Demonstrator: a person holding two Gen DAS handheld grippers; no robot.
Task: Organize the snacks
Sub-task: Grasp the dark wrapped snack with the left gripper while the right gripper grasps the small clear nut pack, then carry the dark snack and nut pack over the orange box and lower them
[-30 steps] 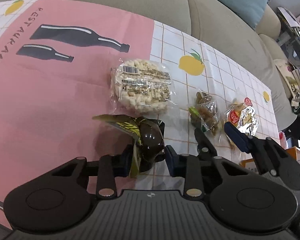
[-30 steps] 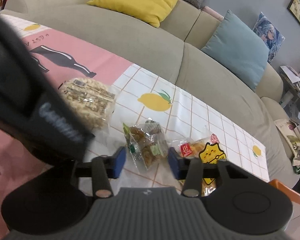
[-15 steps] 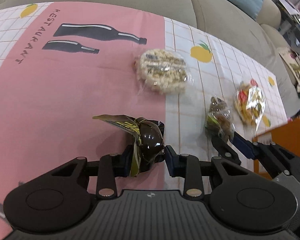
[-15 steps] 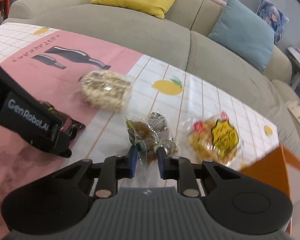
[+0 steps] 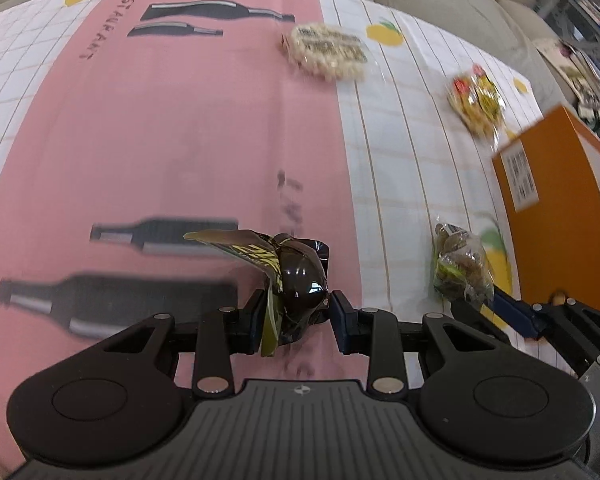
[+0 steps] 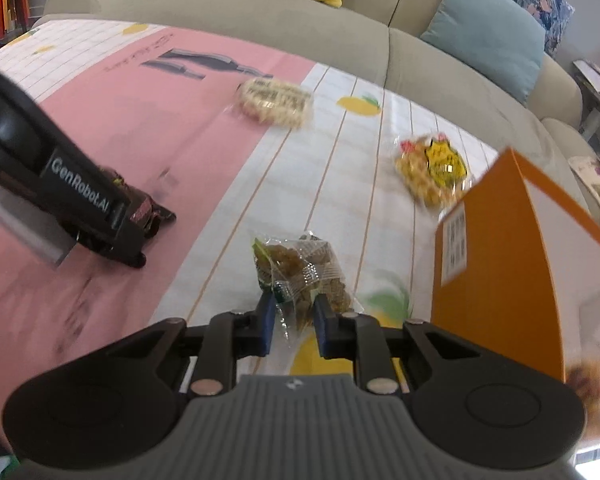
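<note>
Both grippers have been drawn back from the sofa side; the puffed-rice cake (image 5: 327, 53) and yellow-labelled snack (image 5: 476, 101) now lie well apart from them, and an orange box (image 5: 560, 216) has come into view. The dark wrapped snack (image 5: 296, 280) is kept clamped in the left gripper (image 5: 296, 312). The clear brown-snack packet (image 6: 304, 276) is pinched narrowly by the right gripper (image 6: 294, 320), above the tablecloth (image 5: 180, 128), just beside the box.

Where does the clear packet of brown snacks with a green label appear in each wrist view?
Left wrist view: clear packet of brown snacks at lower right, beside the orange box.
Right wrist view: same packet at lower centre, clamped in the right gripper.
Shared landmark: the orange box.
</note>
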